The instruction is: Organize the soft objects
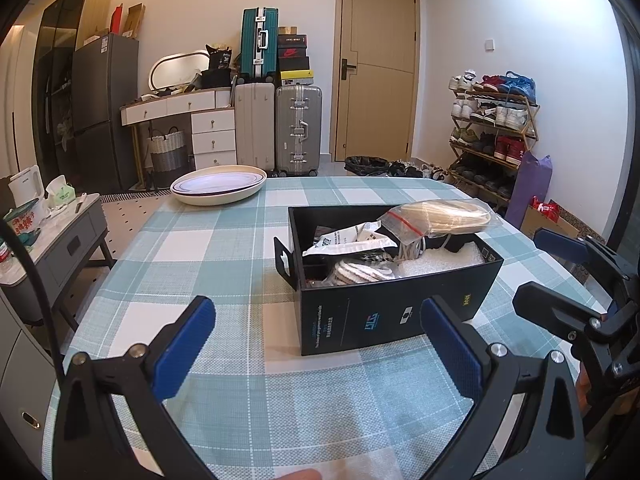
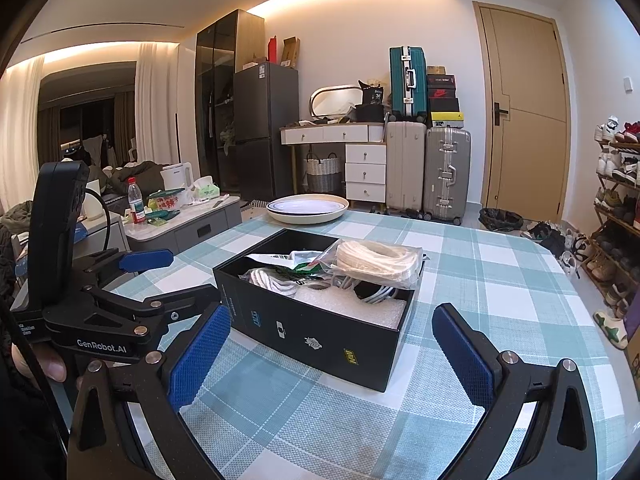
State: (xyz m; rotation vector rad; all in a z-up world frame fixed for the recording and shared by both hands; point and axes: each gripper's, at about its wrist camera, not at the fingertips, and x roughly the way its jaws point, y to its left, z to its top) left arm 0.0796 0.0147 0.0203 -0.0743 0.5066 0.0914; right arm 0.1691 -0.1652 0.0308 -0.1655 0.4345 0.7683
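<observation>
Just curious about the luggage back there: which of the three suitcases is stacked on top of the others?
The teal suitcase. It stands upright on the beige suitcase, while the beige and the silver suitcase stand on the floor.

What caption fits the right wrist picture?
Open right gripper faces a black box of bagged cords on the checked table.

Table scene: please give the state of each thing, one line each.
Black box: open, no lid, full.
Bag of cord: sealed, lying on top of the contents.
Plates: stacked, empty.
Left gripper: open, holding nothing.
Right gripper: open, holding nothing.
Door: closed.
</observation>
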